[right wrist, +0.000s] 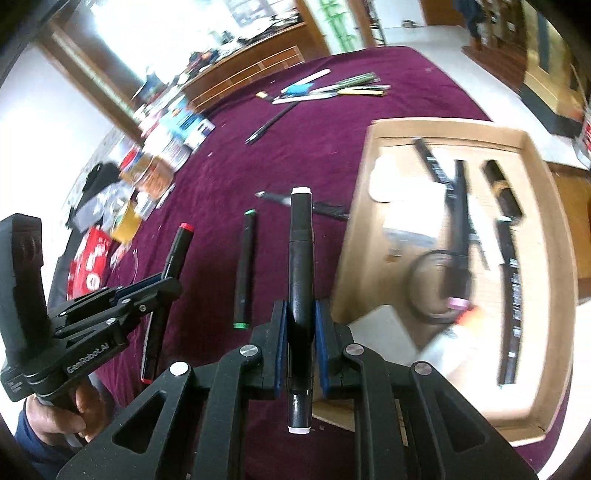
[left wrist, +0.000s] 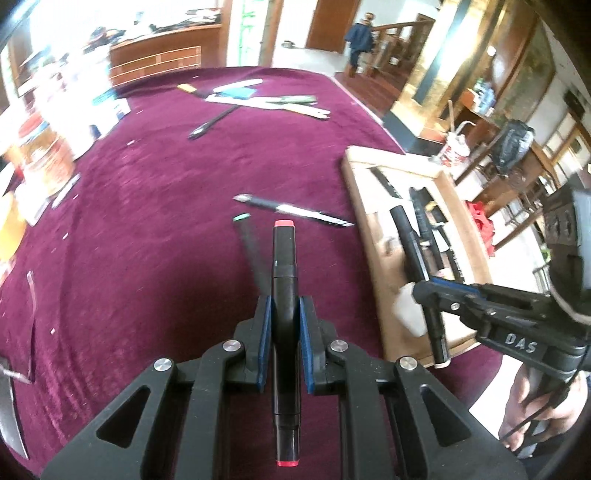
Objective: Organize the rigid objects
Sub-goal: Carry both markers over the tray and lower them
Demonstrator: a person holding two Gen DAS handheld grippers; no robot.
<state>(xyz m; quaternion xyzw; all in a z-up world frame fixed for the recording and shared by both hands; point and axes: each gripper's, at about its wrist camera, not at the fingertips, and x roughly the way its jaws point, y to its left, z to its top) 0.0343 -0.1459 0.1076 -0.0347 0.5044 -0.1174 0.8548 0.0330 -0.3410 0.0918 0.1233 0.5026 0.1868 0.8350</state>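
bright blown-out window (right wrist: 147, 33) glare, motion blur, curved fisheye edges, dark corners

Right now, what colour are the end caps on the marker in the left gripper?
Red, on a black marker; the left wrist view shows both ends best.

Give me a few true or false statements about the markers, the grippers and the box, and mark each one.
1. The left gripper holds a red-capped marker. True.
2. The right gripper is open and holds nothing. False: it is shut on a white-capped marker.
3. A green-capped marker lies on the maroon cloth. True.
4. The cardboard box has nothing in it. False: dark pens and other items lie inside.
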